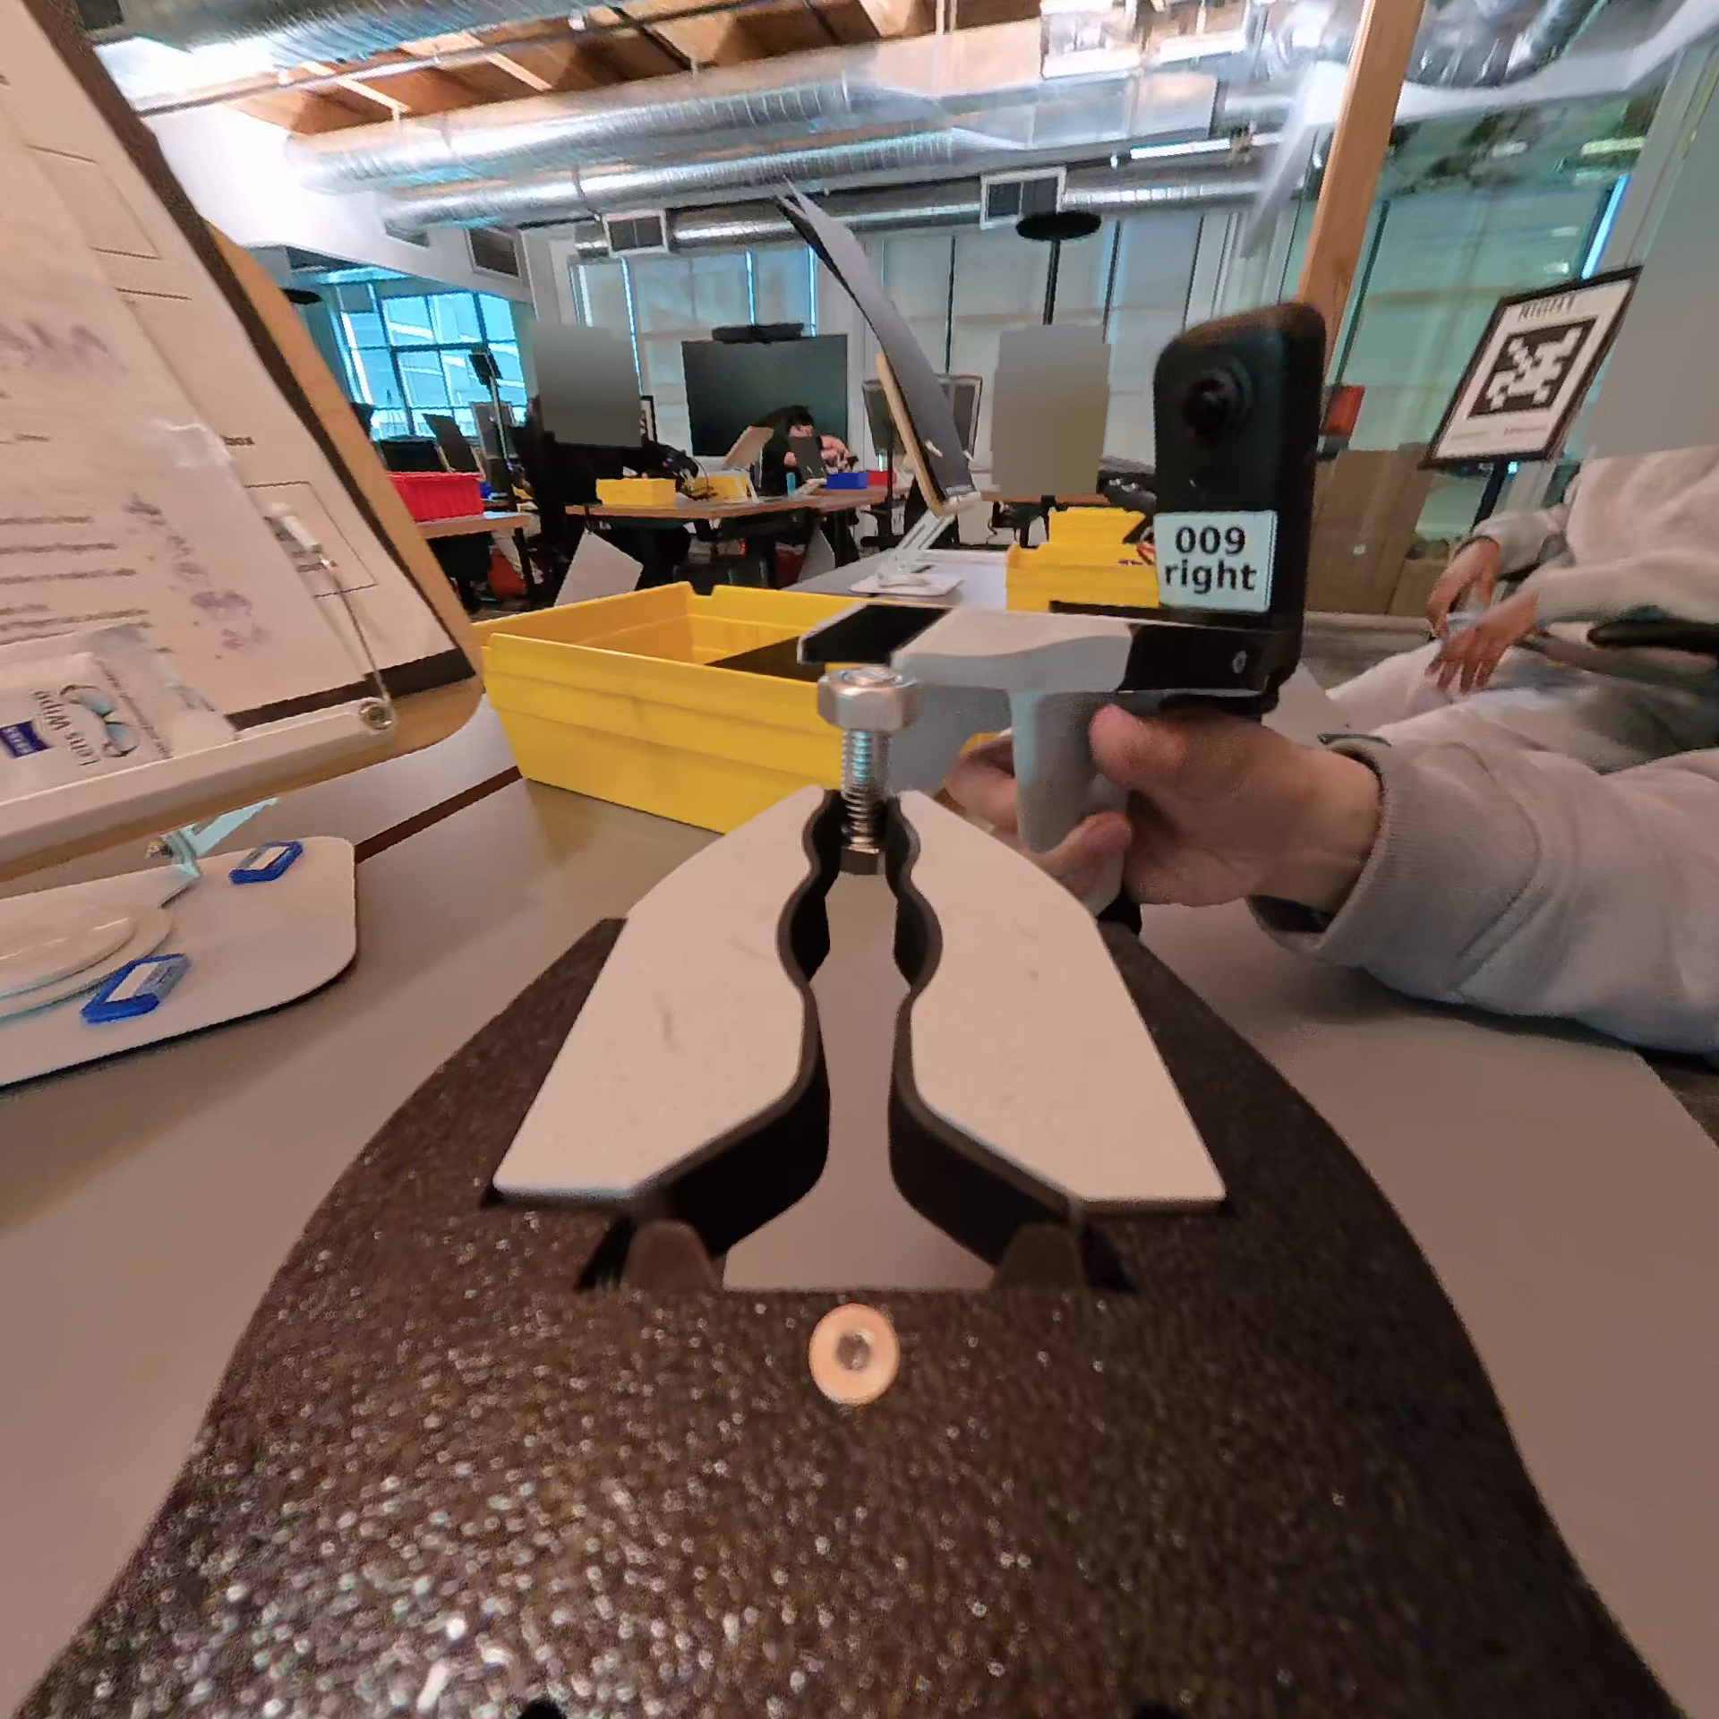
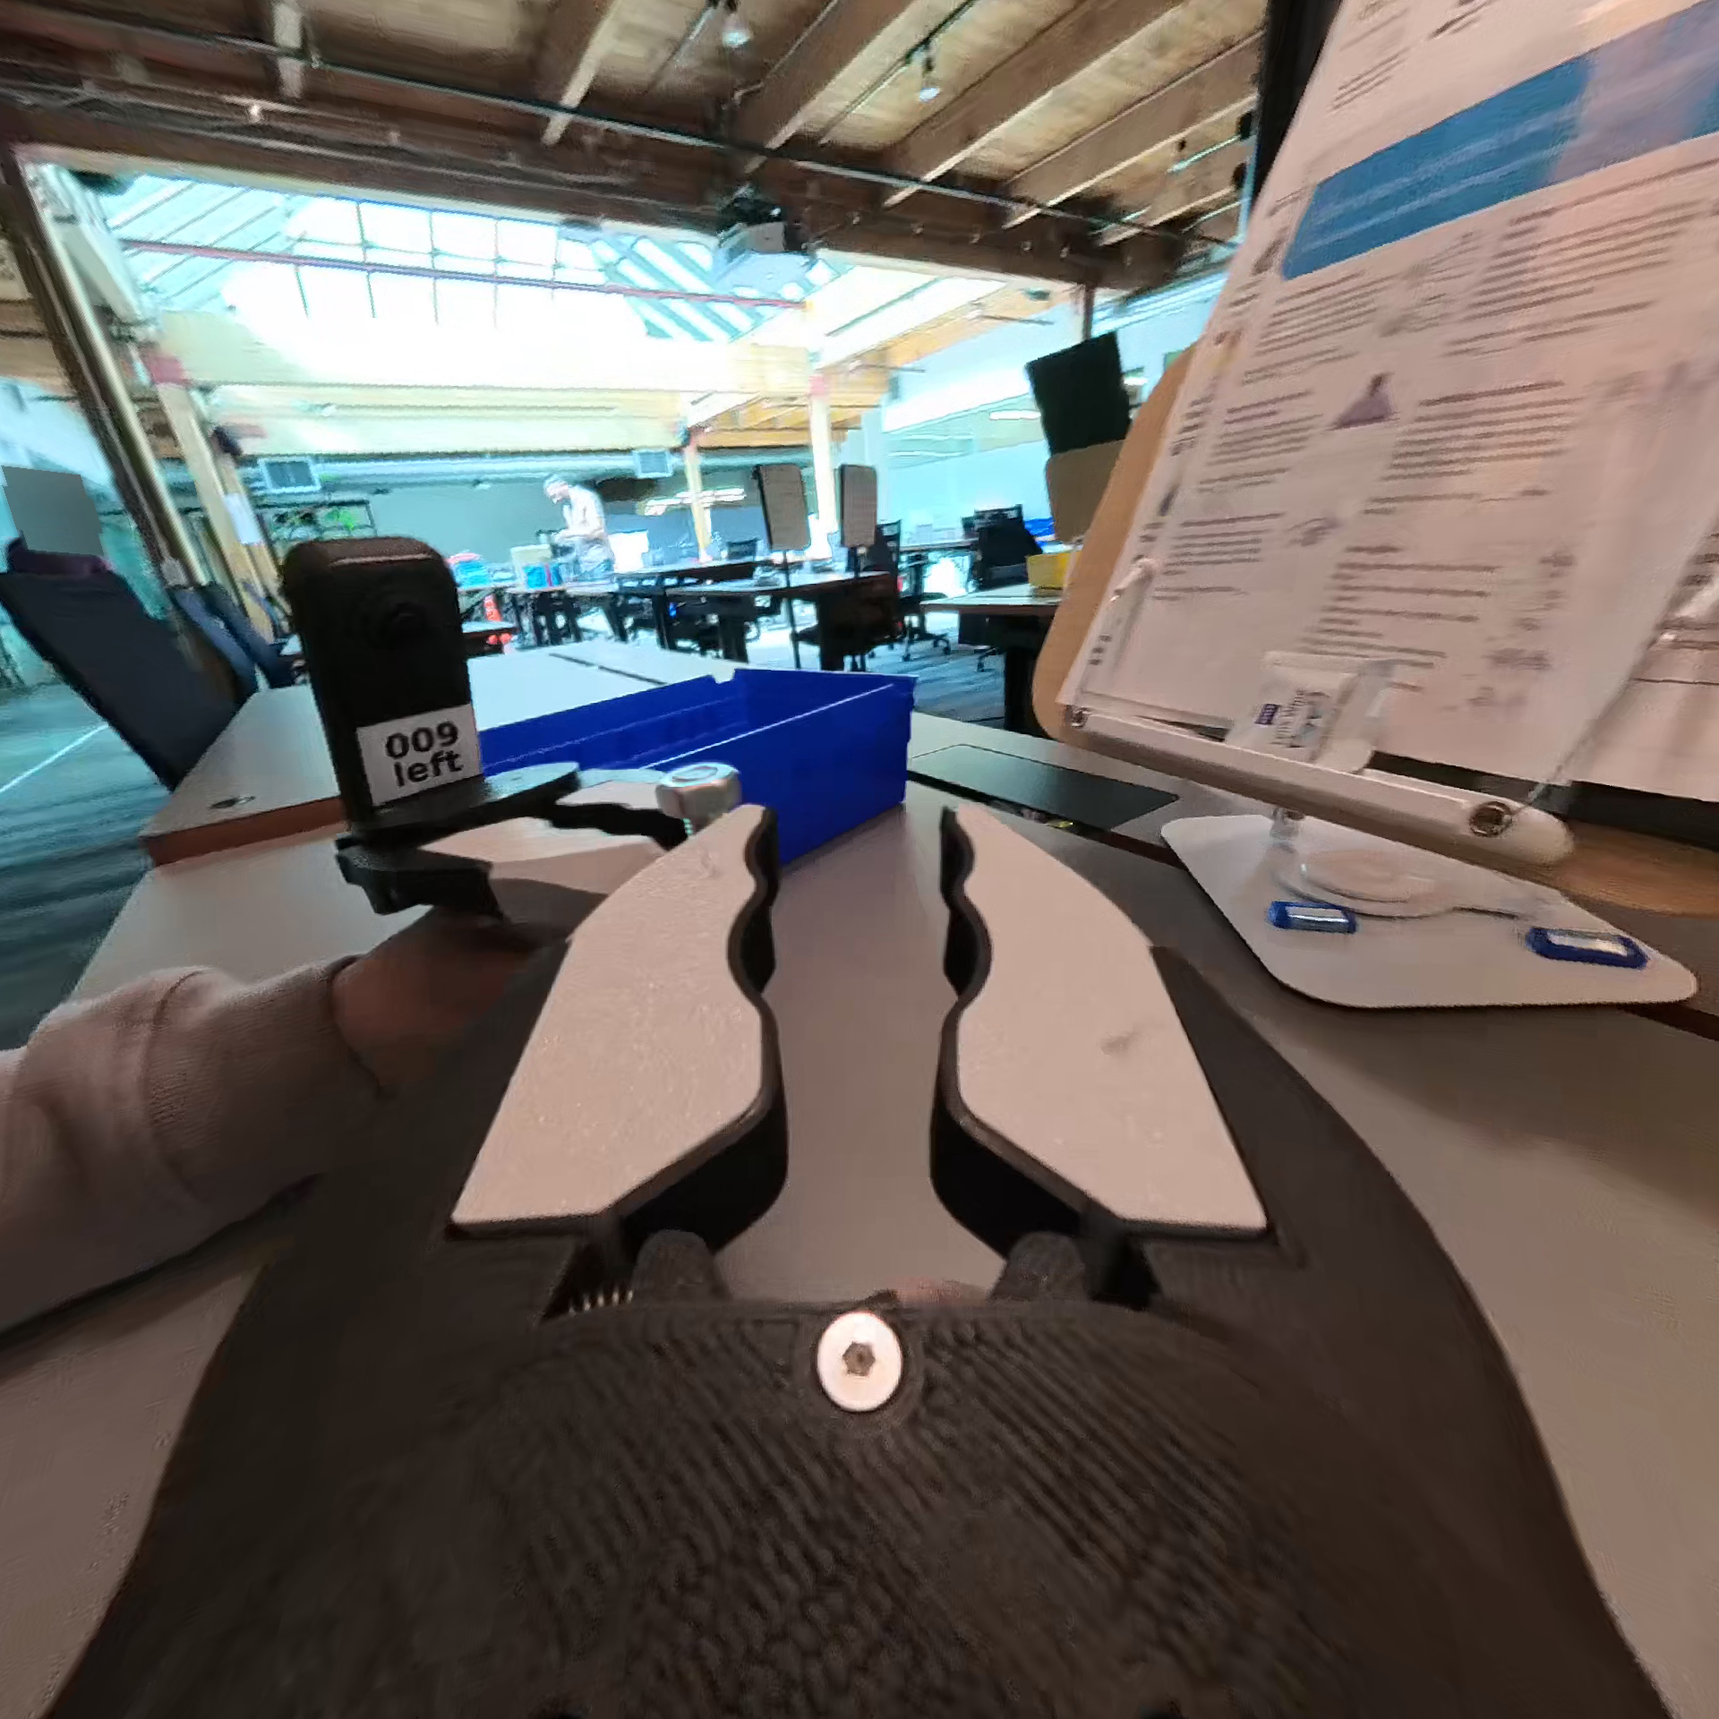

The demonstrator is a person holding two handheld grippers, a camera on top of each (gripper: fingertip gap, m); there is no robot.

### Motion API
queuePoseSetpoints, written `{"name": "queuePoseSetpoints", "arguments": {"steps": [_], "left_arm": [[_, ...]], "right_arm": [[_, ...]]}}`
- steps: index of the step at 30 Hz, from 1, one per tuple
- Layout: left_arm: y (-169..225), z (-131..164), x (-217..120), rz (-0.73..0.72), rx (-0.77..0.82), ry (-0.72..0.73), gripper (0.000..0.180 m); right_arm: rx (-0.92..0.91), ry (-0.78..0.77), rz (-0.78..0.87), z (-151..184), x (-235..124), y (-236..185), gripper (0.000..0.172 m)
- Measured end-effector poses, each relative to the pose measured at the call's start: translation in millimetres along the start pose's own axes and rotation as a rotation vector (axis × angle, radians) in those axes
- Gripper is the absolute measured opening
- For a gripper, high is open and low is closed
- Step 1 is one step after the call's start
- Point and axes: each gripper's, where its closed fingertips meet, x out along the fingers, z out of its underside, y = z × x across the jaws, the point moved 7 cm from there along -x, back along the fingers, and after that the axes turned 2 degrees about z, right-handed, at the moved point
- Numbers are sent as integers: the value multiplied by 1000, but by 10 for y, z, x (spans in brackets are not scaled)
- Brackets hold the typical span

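Note:
My left gripper (image 1: 860,811) is shut on the lower part of a silver bolt (image 1: 863,763) and holds it upright. A silver hex nut (image 1: 865,702) sits at the bolt's top end. My right gripper (image 1: 884,642), held by a hand (image 1: 1209,819), has its fingertips just behind and above the nut. In the right wrist view my right gripper (image 2: 856,823) is open and empty. The nut (image 2: 698,791) stands just outside its left finger (image 2: 707,893). The left gripper (image 2: 558,837) shows to the left there.
A yellow bin (image 1: 651,707) stands behind the bolt on the grey table (image 1: 465,930). A blue bin (image 2: 791,735) lies beyond the right gripper. A document stand with papers (image 1: 186,558) on a white base (image 2: 1395,912) is close by. A sleeved arm (image 1: 1535,884) lies on the right. Spacing between my two grippers at the tips: around 4 centimeters.

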Motion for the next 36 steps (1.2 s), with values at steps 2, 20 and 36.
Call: {"name": "queuePoseSetpoints", "arguments": {"steps": [2, 20, 36], "left_arm": [[-20, 1, -19, -11, -5, -5, 8], [-9, 16, 9, -13, -28, 0, 8], [-5, -4, 1, -32, -28, 30, 8]], "right_arm": [[-3, -13, -41, -8, -10, -5, 37], [11, 49, -59, -70, -32, -21, 39], [37, 19, 0, -35, -34, 60, 36]]}}
